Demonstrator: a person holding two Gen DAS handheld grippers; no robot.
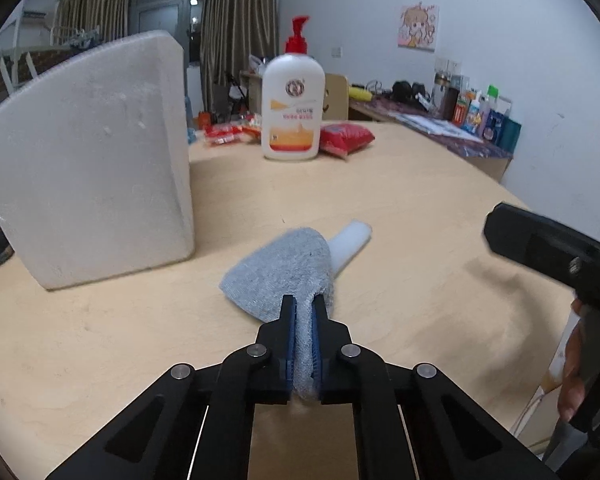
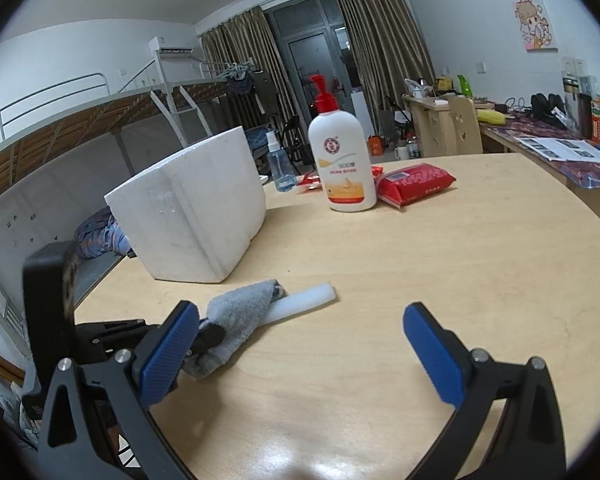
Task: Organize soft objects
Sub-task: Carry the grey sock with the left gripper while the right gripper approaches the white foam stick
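Grey cloth (image 1: 284, 272); white foam tube (image 1: 350, 242); blue jaws.

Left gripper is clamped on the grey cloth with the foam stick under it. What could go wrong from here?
1. The grey cloth drapes over one end of the white foam stick, so lifting with the left gripper may drag or roll the stick.
2. The grip is on one end only; the cloth could slip out.
3. The right gripper, open, hovers close and could collide with the left.

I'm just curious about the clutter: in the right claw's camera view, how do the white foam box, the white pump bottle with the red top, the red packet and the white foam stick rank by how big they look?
1. White foam box
2. White pump bottle with red top
3. Red packet and white foam stick: too alike to rank; the stick lies nearer the camera.
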